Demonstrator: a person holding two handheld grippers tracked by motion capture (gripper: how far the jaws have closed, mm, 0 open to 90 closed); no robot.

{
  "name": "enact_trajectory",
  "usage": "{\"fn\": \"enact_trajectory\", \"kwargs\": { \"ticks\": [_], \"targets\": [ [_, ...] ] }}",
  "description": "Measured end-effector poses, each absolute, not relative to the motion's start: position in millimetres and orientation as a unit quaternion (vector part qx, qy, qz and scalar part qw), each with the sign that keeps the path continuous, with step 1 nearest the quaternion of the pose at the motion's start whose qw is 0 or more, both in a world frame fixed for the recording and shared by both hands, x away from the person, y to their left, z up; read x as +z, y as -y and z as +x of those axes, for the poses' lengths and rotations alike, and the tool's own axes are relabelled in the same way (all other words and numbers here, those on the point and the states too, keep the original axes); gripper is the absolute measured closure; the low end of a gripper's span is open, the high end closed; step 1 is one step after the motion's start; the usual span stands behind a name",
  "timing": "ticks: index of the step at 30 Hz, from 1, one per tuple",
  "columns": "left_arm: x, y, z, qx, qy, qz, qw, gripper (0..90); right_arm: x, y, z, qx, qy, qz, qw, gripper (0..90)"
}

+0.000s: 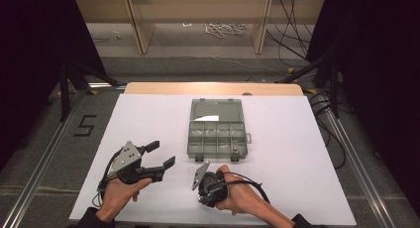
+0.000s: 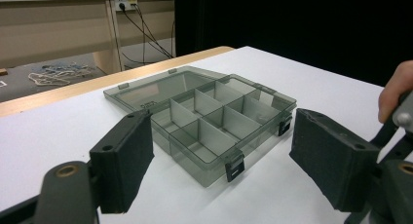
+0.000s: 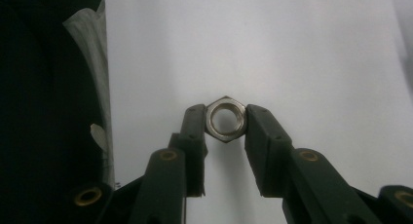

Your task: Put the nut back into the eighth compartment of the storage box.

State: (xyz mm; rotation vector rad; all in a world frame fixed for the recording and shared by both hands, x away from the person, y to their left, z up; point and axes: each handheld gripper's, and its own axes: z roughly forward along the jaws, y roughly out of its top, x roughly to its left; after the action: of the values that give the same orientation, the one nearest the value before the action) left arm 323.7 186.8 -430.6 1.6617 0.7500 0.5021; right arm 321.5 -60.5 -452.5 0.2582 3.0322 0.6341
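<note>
Hex nut (image 3: 225, 119) pinched flat-to-flat at right gripper (image 3: 226, 121) tips, over the white table (image 3: 292, 48). Shallow hold: any twist drops it short of the compartment box (image 1: 217, 135). Left gripper (image 1: 159, 154) open, idle.

From my station the high view reads evenly lit from above: the white table sheet (image 1: 277, 188) is bright but not blown out, and the black curtains at both sides sink into near-total darkness. A pale glare patch sits on the open lid of the clear grey plastic compartment box (image 1: 216, 110). Shadows under the hands are soft and short. I see slight softness overall, with compression blockiness. In the left gripper view the far background is soft. In the right gripper view the shiny steel hexagonal nut (image 3: 225, 119) is sharp with bright highlights, the left edge is murky, and the white surface dims toward the corners.
</note>
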Motion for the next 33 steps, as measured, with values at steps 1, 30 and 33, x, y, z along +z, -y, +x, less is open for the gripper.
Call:
{"fn": "enact_trajectory", "kwargs": {
  "ticks": [1, 30, 33],
  "targets": [
    [-430.6, -186.9, 323.6, 0.215, -0.321, 0.713, 0.585, 22.8, -451.7, 62.0, 322.9, 0.206, -0.975, 0.083, 0.018, 70.2],
    [-430.5, -186.4, 323.6, 0.214, -0.322, 0.712, 0.586, 22.7, -399.3, 119.9, 366.4, 0.263, -0.948, 0.169, 0.058, 70.2],
    [-430.8, -186.2, 323.7, 0.213, -0.322, 0.712, 0.586, 22.6, -395.1, 126.4, 370.8, 0.266, -0.945, 0.178, 0.063, 70.2]
  ]
}}
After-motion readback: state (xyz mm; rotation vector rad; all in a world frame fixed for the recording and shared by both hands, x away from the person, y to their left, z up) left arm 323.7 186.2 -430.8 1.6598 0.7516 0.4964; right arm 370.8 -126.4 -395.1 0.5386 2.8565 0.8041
